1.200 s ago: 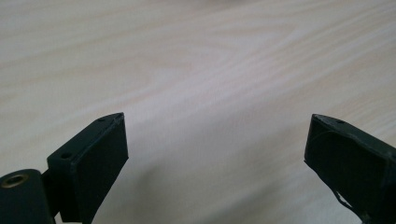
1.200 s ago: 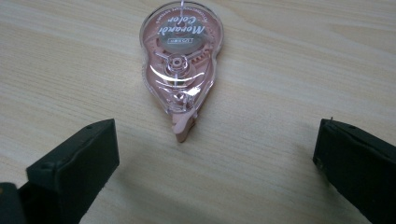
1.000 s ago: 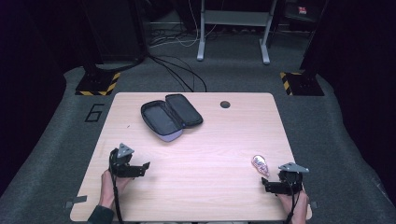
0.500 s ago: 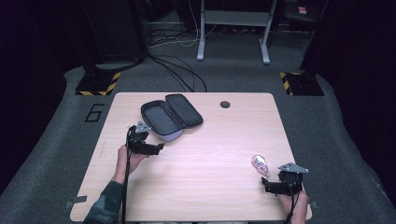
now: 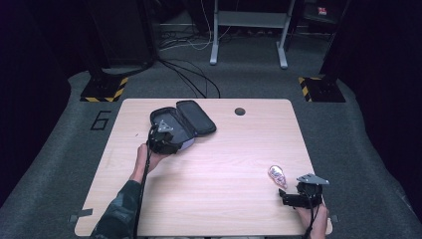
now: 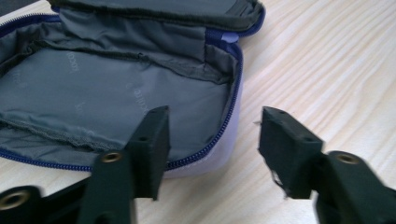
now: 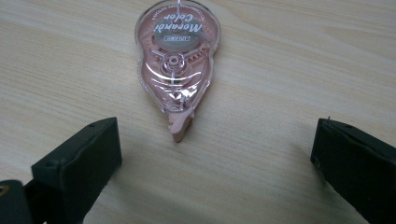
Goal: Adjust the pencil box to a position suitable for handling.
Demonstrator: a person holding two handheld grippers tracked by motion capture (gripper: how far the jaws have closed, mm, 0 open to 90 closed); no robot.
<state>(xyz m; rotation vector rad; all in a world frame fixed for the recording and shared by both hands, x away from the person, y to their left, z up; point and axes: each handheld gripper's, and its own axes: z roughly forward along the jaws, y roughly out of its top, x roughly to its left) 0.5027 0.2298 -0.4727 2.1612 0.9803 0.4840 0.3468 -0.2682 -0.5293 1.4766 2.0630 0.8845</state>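
High view, left tool (image 5: 161, 141): at the near rim of the open pouch (image 5: 181, 124), held by the person's left hand (image 5: 149, 158), cable trailing back along the sleeve.
High view, right tool (image 5: 298, 195): near the counter's (image 5: 219, 169) right front corner, the pink tape dispenser (image 5: 276, 175) just beyond it, well apart from the pouch.
Left tool view, left tool (image 6: 212, 144): jaws have just been closing and stand partly apart; the pouch's corner wall with its blue zipper (image 6: 233, 100) lies between them; whether either pad presses on it cannot be told.
Left tool view, pouch (image 6: 112, 93): directly ahead, lid folded back, grey lining exposed, resting on the counter (image 6: 327, 70).
Right tool view, right tool (image 7: 215, 154): released, jaws spread wide, bare counter (image 7: 280, 70) between them.
Right tool view, tape dispenser (image 7: 177, 56): ahead of the jaws, lying flat, its tip pointing back toward the tool, apart from both pads.
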